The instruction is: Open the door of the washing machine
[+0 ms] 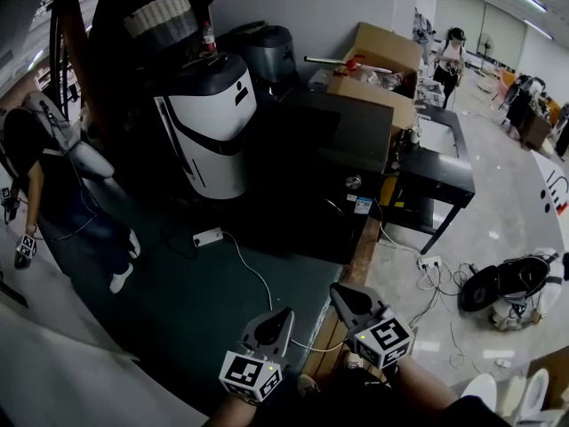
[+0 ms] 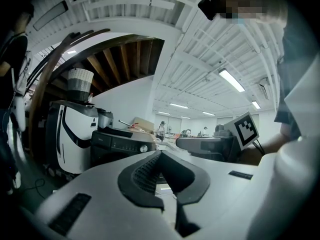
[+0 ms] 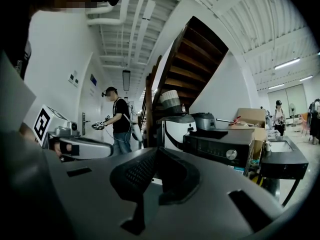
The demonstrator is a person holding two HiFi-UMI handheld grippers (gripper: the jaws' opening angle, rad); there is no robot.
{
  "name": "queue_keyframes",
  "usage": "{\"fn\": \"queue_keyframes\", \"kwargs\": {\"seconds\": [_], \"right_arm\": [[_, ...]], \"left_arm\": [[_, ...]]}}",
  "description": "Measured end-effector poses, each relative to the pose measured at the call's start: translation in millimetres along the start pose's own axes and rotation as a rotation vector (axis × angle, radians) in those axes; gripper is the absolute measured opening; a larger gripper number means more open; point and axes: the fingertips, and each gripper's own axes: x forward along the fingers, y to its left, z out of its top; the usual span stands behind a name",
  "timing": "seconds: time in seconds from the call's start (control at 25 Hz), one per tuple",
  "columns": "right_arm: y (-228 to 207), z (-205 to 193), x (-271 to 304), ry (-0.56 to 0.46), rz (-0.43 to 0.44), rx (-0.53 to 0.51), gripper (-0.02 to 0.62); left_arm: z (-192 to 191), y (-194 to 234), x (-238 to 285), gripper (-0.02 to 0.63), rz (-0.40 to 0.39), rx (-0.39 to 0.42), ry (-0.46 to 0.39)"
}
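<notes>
The washing machine (image 1: 331, 172) is a dark box on the floor ahead of me, its front in shadow, so I cannot make out the door. Its control panel and silver knob (image 2: 144, 148) show in the left gripper view; the knob (image 3: 231, 154) also shows in the right gripper view. My left gripper (image 1: 277, 321) and right gripper (image 1: 341, 297) are side by side low in the head view, well short of the machine. The left gripper (image 2: 160, 155) has its jaws together, holding nothing. The right gripper (image 3: 157, 152) is likewise shut and holds nothing.
A white and black appliance (image 1: 213, 123) stands left of the machine, cardboard boxes (image 1: 378, 65) behind it, a black table (image 1: 437, 174) to its right. A power strip (image 1: 207, 237) and cable lie on the green floor. A person (image 1: 53, 181) stands at the left. A bag (image 1: 511, 283) lies right.
</notes>
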Motion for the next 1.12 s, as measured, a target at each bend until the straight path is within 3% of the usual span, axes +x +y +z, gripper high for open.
{"fn": "queue_keyframes", "kwargs": {"seconds": [0.4,0.52,1.12], "right_arm": [[-12,13,15,-0.034,-0.007,-0.069,0.017],[-23,17,17,-0.026,-0.014,-0.048,0.017],[-123,18,52,-0.026,0.043,-0.023,0.020]], "left_arm": [[5,7,15,0.014,-0.012,0.015,-0.014],[10,7,27,0.014,-0.012,0.013,-0.021],[18,13,127,0.015,0.033,0.026,-0.017]]}}
